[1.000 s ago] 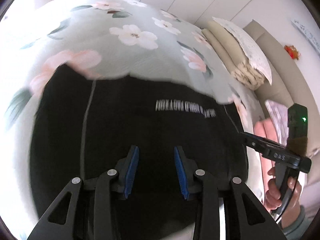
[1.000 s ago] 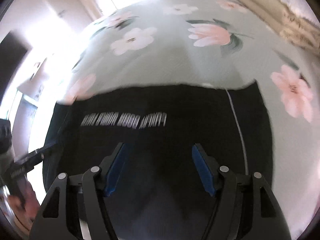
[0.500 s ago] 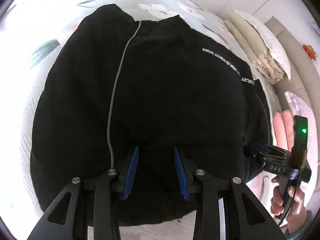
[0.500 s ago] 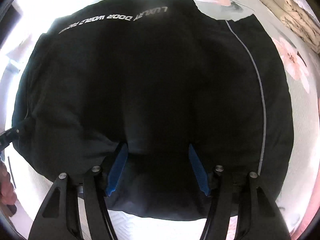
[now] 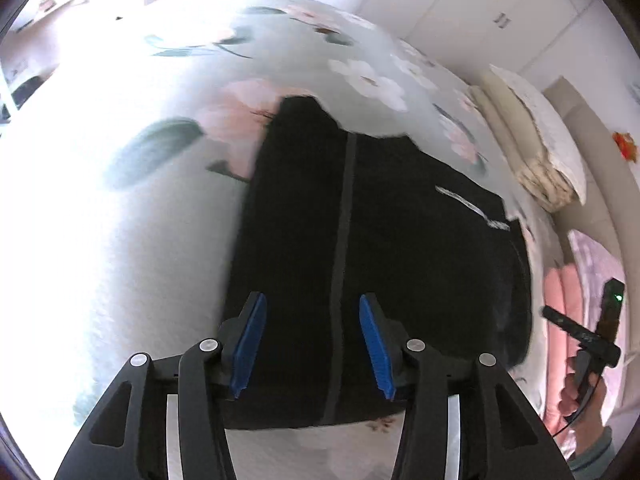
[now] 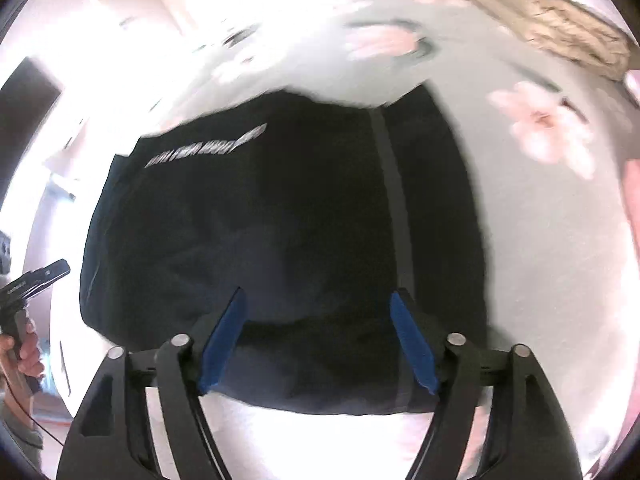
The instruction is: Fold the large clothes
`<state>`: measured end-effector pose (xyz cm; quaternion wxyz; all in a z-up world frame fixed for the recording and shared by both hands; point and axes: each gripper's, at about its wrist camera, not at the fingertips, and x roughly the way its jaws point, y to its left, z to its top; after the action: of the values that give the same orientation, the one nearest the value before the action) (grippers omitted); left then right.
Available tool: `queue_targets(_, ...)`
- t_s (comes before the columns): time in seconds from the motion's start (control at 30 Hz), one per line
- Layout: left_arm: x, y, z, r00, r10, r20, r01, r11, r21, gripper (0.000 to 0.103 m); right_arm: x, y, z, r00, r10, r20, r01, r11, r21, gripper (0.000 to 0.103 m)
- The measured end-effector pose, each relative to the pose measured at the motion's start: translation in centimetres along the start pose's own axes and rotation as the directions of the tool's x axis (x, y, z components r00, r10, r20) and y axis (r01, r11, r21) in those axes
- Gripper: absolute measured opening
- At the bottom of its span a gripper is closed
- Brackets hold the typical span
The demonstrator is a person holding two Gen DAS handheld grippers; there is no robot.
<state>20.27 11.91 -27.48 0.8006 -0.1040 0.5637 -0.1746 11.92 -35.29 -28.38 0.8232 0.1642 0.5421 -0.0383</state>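
Note:
A black garment point(image 5: 400, 248) with a grey stripe and white lettering lies folded on the floral bedspread point(image 5: 160, 128); it also shows in the right wrist view point(image 6: 280, 232). My left gripper point(image 5: 310, 344) is open and empty, above the garment's near left part. My right gripper point(image 6: 318, 340) is open and empty, above the garment's near edge. The right gripper also shows at the right edge of the left wrist view point(image 5: 576, 328), and the left gripper at the left edge of the right wrist view point(image 6: 36, 280).
Folded beige bedding point(image 5: 532, 152) and a white pillow lie at the bed's far right. Pink folded cloth point(image 5: 560, 304) lies to the right. White cupboards point(image 5: 460, 12) stand behind the bed. The bedspread stretches out to the left of the garment.
Both grippers have lifted and drawn back from the garment, which had filled the views half a second ago. The jaws of both now stand wider. The garment stays on the bed.

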Motion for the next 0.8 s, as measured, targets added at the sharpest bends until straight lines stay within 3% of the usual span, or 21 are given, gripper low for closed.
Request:
queue_targets(0.13,0.4,3.7,1.5,0.998,-0.058,0.001,0.058,0.994,-0.094,0.056,0.1,-4.6,1.6,0.999,-0.041,0.014,0.040,0.998,0.038,0.092)
queue_targets(0.23,1.3,7.1,2.3,0.988,-0.148,0.036,0.152,0.965,-0.213,0.067,1.9,-8.0,3.5,0.998,-0.051,-0.028,0.053,0.996,0.069,0.092)
queue_targets(0.37,5.2,9.2,2.8,0.943,-0.330,-0.045,0.302,0.904,-0.302,0.070,5.6,-10.7,4.8,0.996,0.044,-0.079,-0.034,0.991,0.132,0.092)
queue_targets(0.43,7.2,9.0,2.9,0.931,-0.356,-0.085,0.313,0.894,-0.320,0.070,6.9,-11.9,5.0,0.989,0.122,-0.087,-0.105,0.978,0.180,0.092)
queue_targets(0.53,9.8,9.2,2.8,0.926,-0.347,-0.146,0.283,0.897,-0.339,0.071,8.8,-13.7,5.1,0.957,0.276,-0.091,-0.244,0.933,0.264,0.093)
queue_targets(0.63,11.1,8.9,2.8,0.901,-0.406,-0.153,0.336,0.875,-0.348,0.075,10.2,-14.3,5.0,0.921,0.368,-0.123,-0.324,0.904,0.280,0.094)
queue_targets(0.7,11.9,8.3,3.0,0.873,-0.455,-0.173,0.382,0.860,-0.338,0.075,11.3,-14.3,4.9,0.895,0.418,-0.158,-0.366,0.888,0.277,0.096)
queue_targets(0.8,13.7,7.2,3.0,0.828,-0.516,-0.220,0.431,0.837,-0.338,0.075,12.1,-13.4,4.9,0.880,0.440,-0.179,-0.389,0.883,0.261,0.102)
